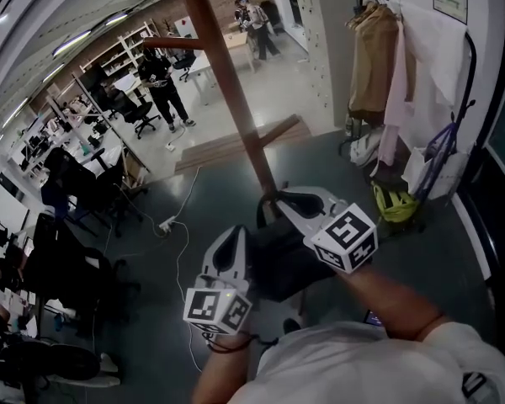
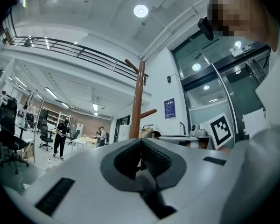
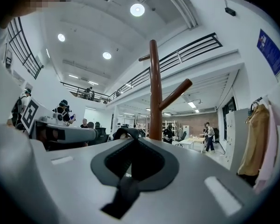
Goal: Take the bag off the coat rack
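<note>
Now you are pinching the strap of the bag (image 1: pixel 276 266) in the right gripper (image 1: pixel 274 200), beside the coat rack (image 1: pixel 227 82). The left gripper (image 1: pixel 234 234), jaws pressed together, is sitting just beside the bag's left side. The bag is hanging lengthwise downward, strap uppermost.

Two claws (image 1: pixel 235 234) (image 1: pixel 275 199), one rack (image 1: pixel 234 99), one bag (image 1: pixel 279 263)

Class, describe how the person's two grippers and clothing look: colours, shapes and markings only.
Both the left gripper and right gripper have pale grey rounded bodies with dark grey ribbed pads inside the jaws. Each carries a white cube printed with black square markers. The person wears a white short-sleeved top.
</note>
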A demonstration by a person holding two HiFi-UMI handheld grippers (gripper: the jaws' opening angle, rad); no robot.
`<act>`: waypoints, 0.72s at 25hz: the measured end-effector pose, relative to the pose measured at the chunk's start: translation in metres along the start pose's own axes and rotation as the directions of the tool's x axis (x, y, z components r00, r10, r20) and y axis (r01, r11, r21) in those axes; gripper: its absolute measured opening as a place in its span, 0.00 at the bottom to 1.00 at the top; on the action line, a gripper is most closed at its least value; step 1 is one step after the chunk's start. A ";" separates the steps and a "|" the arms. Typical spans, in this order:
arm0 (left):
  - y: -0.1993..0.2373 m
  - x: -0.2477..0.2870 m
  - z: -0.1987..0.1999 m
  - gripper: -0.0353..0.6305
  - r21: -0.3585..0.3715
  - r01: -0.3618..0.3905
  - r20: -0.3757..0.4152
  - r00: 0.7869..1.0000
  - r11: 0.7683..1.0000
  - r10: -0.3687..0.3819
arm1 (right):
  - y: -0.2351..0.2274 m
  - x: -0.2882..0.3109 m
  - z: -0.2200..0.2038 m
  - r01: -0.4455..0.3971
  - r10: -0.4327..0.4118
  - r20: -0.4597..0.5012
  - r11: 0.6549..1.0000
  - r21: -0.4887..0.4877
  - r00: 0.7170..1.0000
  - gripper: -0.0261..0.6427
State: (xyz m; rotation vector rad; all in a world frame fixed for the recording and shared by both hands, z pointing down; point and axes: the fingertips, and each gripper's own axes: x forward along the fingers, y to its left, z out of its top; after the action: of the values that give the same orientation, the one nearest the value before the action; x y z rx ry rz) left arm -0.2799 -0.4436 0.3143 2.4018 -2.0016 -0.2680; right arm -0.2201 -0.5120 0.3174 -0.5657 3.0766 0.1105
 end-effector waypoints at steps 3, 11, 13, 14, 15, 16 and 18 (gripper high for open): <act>-0.016 -0.014 0.002 0.06 0.003 -0.016 0.013 1.000 1.000 0.016 | 0.008 -0.018 0.005 -0.016 0.016 0.016 1.000 0.006 1.000 0.08; -0.049 -0.049 -0.006 0.06 0.004 -0.062 0.016 0.998 0.998 0.062 | 0.029 -0.056 -0.004 -0.046 0.045 0.019 0.998 0.042 0.999 0.08; -0.053 -0.057 -0.009 0.06 -0.004 -0.069 0.005 0.998 0.998 0.069 | 0.031 -0.063 -0.007 -0.042 0.041 0.018 0.998 0.056 0.999 0.08; -0.053 -0.060 -0.010 0.06 -0.009 -0.073 -0.001 0.997 0.997 0.073 | 0.033 -0.065 -0.009 -0.039 0.038 0.016 0.997 0.062 0.999 0.08; -0.054 -0.063 -0.011 0.06 -0.012 -0.077 -0.007 0.997 0.997 0.077 | 0.034 -0.068 -0.011 -0.036 0.035 0.015 0.997 0.067 0.999 0.08; -0.054 -0.066 -0.012 0.06 -0.013 -0.081 -0.014 0.997 0.997 0.081 | 0.036 -0.071 -0.012 -0.034 0.033 0.014 0.997 0.070 0.999 0.08; -0.055 -0.069 -0.013 0.06 -0.013 -0.090 -0.026 0.996 0.996 0.089 | 0.039 -0.077 -0.015 -0.029 0.028 0.013 0.997 0.076 1.000 0.08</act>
State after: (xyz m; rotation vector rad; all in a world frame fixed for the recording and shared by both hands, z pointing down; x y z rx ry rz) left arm -0.2361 -0.3672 0.3300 2.2876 -2.0822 -0.2480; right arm -0.1623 -0.4498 0.3369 -0.5158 3.0630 -0.0029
